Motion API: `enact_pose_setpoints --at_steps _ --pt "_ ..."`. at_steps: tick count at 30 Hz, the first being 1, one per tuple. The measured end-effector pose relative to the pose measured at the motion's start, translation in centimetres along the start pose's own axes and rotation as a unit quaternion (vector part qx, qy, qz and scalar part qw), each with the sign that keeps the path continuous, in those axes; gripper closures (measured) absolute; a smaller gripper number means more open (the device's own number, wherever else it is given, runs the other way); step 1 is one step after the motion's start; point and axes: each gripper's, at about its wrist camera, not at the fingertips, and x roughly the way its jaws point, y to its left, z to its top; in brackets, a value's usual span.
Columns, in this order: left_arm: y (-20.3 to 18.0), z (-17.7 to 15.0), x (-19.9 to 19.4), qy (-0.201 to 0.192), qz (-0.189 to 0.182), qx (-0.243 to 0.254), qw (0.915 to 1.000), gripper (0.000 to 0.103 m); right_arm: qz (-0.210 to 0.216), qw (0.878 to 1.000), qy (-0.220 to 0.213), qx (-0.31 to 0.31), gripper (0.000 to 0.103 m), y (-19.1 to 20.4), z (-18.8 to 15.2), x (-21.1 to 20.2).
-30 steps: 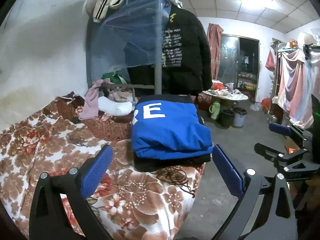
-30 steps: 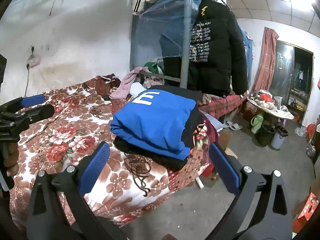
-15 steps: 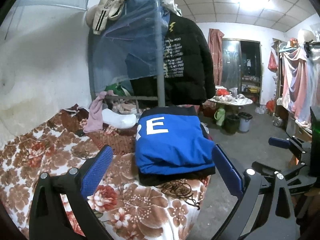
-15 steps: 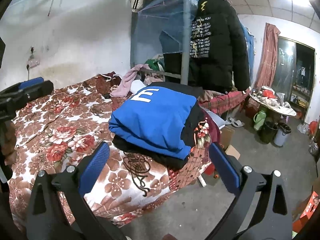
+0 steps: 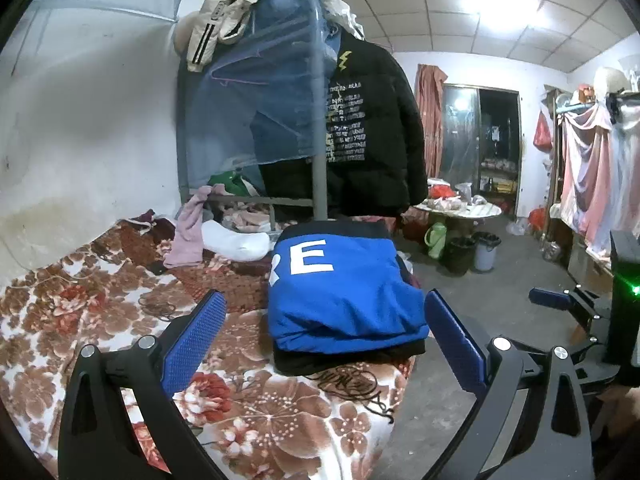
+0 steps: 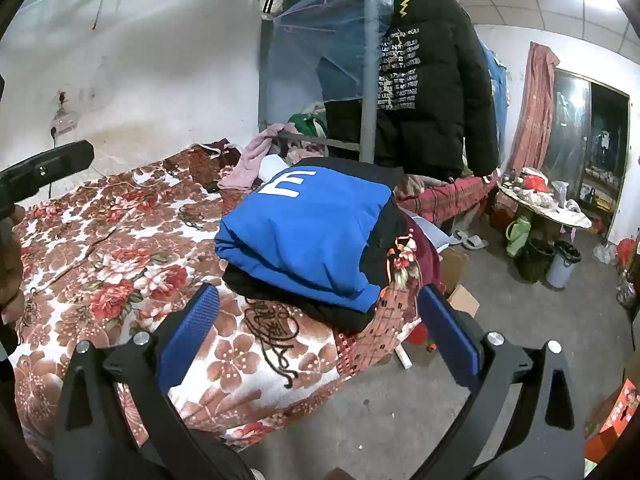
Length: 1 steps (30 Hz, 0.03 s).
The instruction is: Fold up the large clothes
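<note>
Bed with floral blanket (image 5: 100, 320), folded blue-and-black garment (image 5: 340, 296) at its corner, pink cloth (image 5: 188, 236), white bundle (image 5: 236, 242)

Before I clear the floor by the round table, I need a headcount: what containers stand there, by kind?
Green thermos jug: 1
Black bin: 1
Grey bucket with black liner: 1
Total: 3

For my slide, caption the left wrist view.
Open left gripper faces a folded blue garment on the floral bedspread; open right gripper at the edge.
</note>
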Motion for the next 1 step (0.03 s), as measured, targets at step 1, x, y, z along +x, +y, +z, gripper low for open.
enact_pose_setpoints --at_steps 1 --pt "-0.08 0.01 -0.04 -0.001 0.002 0.002 1.0 0.005 0.0 1.0 0.0 0.0 0.005 0.02 -0.05 0.02"
